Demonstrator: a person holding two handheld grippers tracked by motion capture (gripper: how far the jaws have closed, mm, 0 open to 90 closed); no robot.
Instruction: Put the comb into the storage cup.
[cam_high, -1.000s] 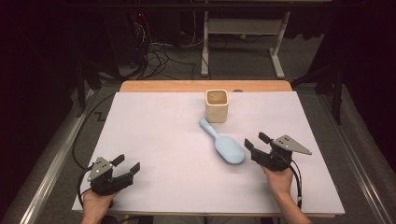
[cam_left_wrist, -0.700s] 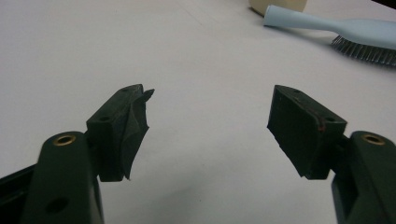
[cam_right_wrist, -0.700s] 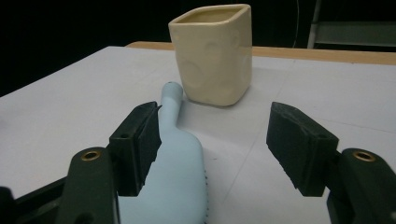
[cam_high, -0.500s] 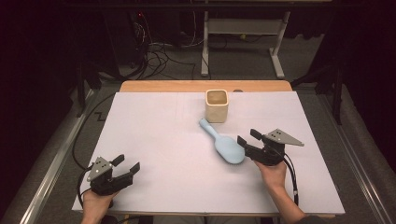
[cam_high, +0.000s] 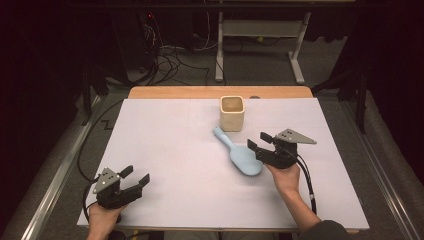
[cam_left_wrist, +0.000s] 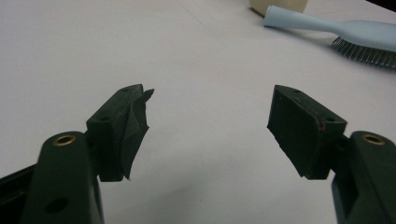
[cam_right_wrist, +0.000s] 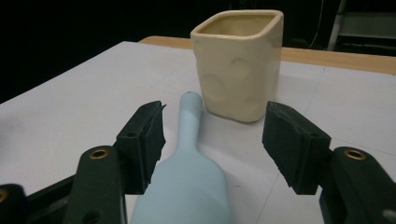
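A pale blue brush (cam_high: 239, 154) lies flat on the white surface (cam_high: 170, 145), right of its middle, handle tip just beside a cream cup (cam_high: 232, 113) near the far edge. The right gripper (cam_high: 259, 142) is at the brush's head, jaws just closing but not yet pressing it. The left gripper (cam_high: 135, 176) rests near the front left corner, released and empty.

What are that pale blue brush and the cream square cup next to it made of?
The brush looks like moulded plastic: a smooth, matt, evenly pale blue body with no seams or grain, and dark, fine bristles underneath that could be wire or stiff nylon. The cup looks like glazed ceramic: thick rounded walls, a soft sheen and shallow round dimples pressed into its sides, though glossy plastic can't be ruled out.
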